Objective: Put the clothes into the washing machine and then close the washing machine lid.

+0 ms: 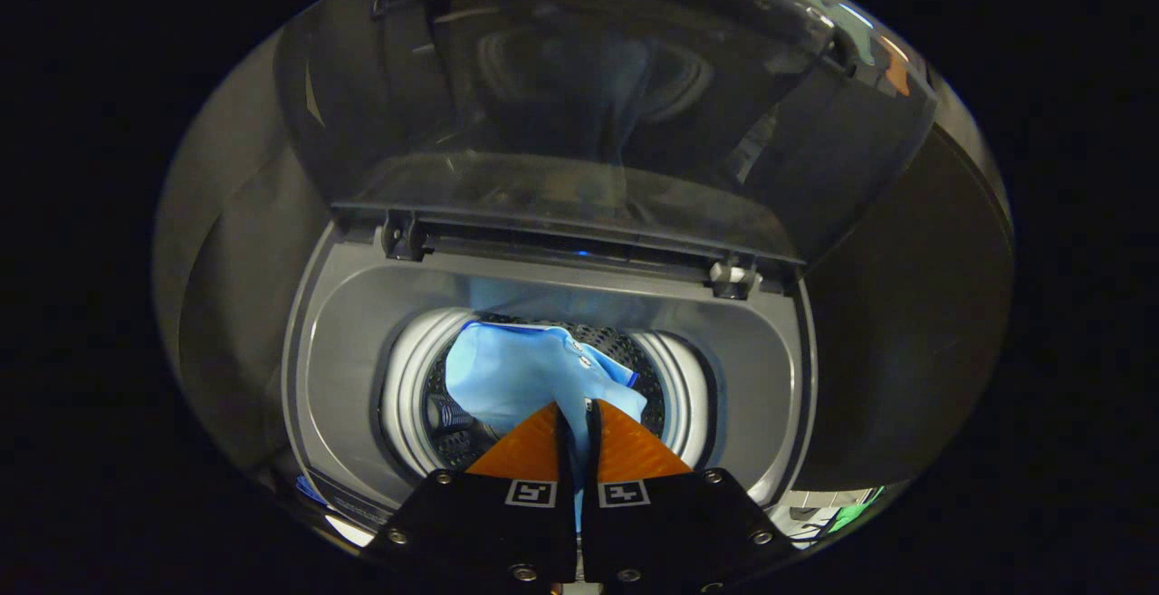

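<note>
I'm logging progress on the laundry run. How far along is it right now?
Partly done. The lid stands open, and the blue garment hangs into the drum. In hand: the gripper is shut on the garment, a strip of cloth showing between the fingers. Left: let go of it, pull out, then close the lid.

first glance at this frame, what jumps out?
The light blue garment, pinched between the tool fingers and hanging into the washing machine drum. Behind the opening, the clear lid stands raised on its hinges, reflecting the drum and cloth. The grey top deck rings the drum mouth.
</note>
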`<act>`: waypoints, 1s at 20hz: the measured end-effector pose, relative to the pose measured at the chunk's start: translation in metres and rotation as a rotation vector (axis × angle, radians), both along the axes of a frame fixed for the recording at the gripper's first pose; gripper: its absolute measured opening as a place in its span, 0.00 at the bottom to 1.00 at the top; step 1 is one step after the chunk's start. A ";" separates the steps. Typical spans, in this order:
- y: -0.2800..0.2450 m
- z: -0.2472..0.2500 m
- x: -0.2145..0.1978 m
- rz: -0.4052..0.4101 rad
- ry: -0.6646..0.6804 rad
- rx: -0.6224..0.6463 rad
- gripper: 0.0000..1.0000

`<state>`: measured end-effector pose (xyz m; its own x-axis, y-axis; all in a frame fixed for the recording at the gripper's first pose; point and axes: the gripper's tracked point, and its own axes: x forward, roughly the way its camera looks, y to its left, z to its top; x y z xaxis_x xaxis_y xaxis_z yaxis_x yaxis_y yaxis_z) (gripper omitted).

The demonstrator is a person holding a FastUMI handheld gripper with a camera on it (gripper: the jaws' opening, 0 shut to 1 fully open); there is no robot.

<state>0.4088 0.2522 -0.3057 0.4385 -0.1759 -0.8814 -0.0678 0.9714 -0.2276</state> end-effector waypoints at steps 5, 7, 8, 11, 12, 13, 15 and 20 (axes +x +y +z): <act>0.003 -0.030 -0.004 -0.001 0.038 0.006 0.03; 0.002 -0.039 -0.007 0.006 0.053 0.002 0.03; 0.002 -0.044 -0.010 0.007 0.061 0.002 0.03; 0.006 -0.055 -0.016 0.005 0.071 0.015 0.03; 0.005 -0.056 -0.017 0.005 0.074 0.014 0.03; 0.004 -0.058 -0.019 0.006 0.079 0.012 0.03; -0.005 -0.061 -0.023 -0.005 0.090 -0.047 0.07; 0.008 -0.054 -0.014 0.003 0.016 0.013 0.99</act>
<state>0.3948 0.2597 -0.3594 0.4248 -0.1630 -0.8905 -0.0745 0.9740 -0.2139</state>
